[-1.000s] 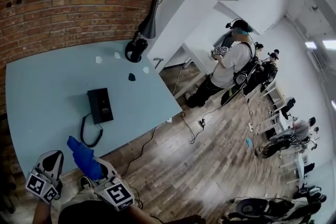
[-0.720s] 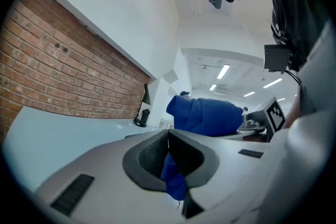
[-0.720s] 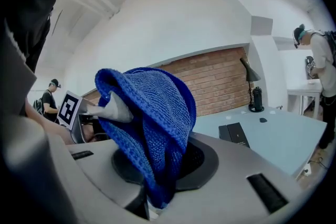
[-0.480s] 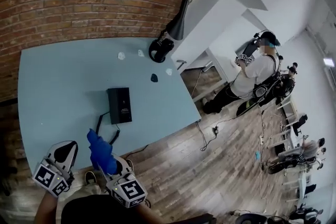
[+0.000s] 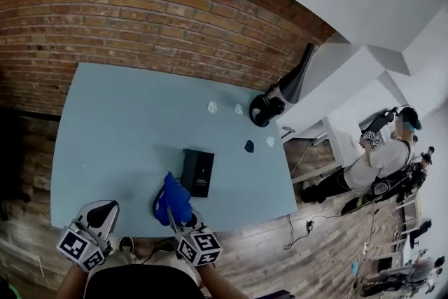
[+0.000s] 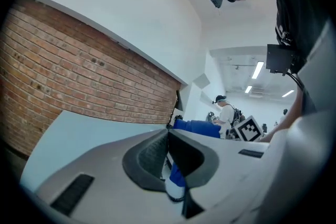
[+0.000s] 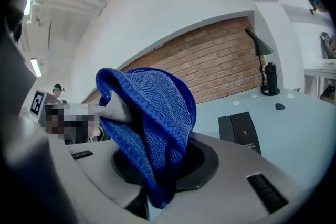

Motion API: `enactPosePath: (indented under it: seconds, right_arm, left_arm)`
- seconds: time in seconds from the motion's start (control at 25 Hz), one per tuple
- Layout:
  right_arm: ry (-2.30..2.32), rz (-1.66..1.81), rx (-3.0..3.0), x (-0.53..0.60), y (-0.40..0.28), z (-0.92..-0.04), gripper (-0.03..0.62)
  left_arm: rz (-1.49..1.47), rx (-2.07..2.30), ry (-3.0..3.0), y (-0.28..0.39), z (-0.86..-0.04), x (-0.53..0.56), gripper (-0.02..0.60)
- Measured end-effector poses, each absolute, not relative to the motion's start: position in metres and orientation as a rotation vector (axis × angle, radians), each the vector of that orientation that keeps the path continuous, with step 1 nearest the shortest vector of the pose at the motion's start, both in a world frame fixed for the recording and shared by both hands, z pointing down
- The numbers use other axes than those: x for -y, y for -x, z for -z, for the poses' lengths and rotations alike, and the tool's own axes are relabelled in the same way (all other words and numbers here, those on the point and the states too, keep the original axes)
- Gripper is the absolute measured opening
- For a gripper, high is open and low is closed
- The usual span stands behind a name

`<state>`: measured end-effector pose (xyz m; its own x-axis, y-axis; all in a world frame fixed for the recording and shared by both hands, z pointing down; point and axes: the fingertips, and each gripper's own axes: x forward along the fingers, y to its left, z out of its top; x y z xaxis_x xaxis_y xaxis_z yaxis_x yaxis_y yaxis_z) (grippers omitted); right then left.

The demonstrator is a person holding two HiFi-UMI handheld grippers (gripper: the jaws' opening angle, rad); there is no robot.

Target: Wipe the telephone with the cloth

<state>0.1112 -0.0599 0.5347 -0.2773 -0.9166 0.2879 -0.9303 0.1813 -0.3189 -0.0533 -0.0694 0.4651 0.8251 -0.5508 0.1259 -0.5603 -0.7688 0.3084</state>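
Telephone lies on tabletop; wiping apparently not begun. Right gripper clamps cloth at telephone's 7 o'clock. Left gripper closed, empty.

1. Two grippers in the lower left of the frame: the left gripper and the right gripper.
2. One telephone and one cloth — both near centre.
3. One table.
4. One lamp, right of centre.
5. Three white scraps — plus one dark scrap.
6. One person, at the right edge.
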Motion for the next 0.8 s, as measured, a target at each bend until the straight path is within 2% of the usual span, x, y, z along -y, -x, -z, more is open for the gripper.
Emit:
enactPosePath:
  seconds: [0.48, 0.8]
  right_arm:
    - [-2.060, -0.368, 2.460, 0.215, -0.226, -0.471, 0.091]
    - [-2.028, -0.303, 2.290, 0.249, -0.252, -0.534, 0.092]
  left_arm:
    - [-0.098, 1.124, -2.559, 0.096, -0.478, 0.060, 0.012]
    - [-0.089, 1.235, -2.510, 0.103, -0.476, 0.051, 0.012]
